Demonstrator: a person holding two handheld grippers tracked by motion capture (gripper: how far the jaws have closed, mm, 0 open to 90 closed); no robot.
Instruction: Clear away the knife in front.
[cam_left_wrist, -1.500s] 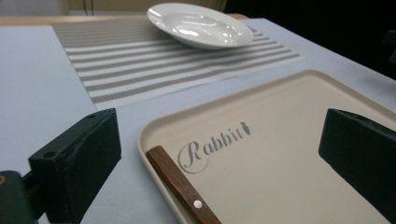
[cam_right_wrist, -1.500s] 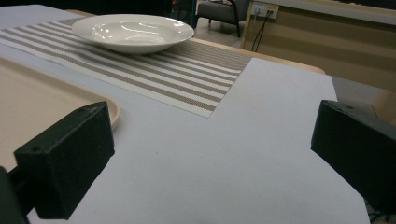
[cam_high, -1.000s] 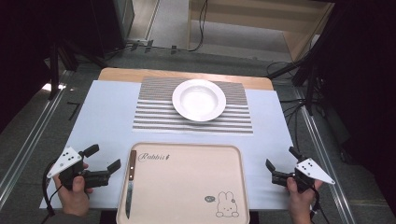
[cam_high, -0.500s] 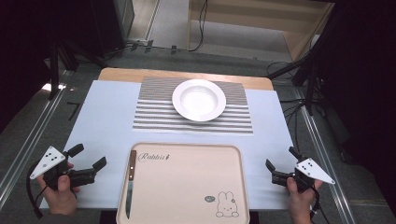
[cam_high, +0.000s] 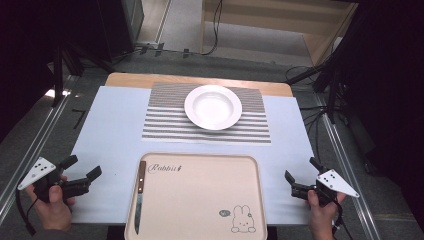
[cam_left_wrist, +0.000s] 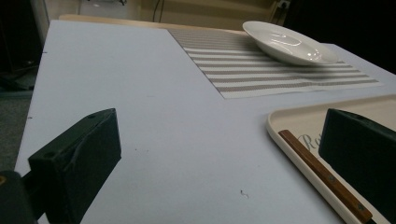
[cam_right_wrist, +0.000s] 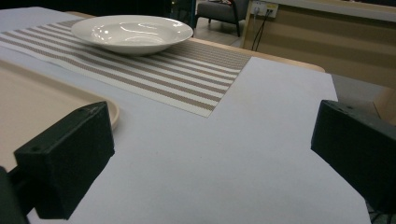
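Note:
A white empty bowl (cam_high: 213, 106) rests on a striped placemat (cam_high: 165, 120) at the far middle of the table. Closer to me lies a cream tray (cam_high: 200, 195) with a rabbit print, and a wooden-handled knife (cam_high: 139, 195) lies along its left side. My left gripper (cam_high: 81, 168) stands open at the table's front left, left of the tray, with nothing between its jaws. At the front right my right gripper (cam_high: 302, 170) is open and empty too. In the left gripper view the knife handle (cam_left_wrist: 322, 177) and bowl (cam_left_wrist: 289, 43) lie ahead; the right gripper view has the bowl (cam_right_wrist: 132, 31) and the tray's corner (cam_right_wrist: 56, 100).
A pale blue sheet (cam_high: 110, 135) covers the table, whose wooden far edge (cam_high: 200, 79) shows behind the placemat. Metal rails (cam_high: 30, 150) run along both sides. Cables (cam_high: 305, 75) lie on the floor beyond, near a wooden cabinet (cam_high: 280, 20).
My left gripper has drawn back to the left, away from the tray, toward the table's left edge. The right gripper has stayed in place.

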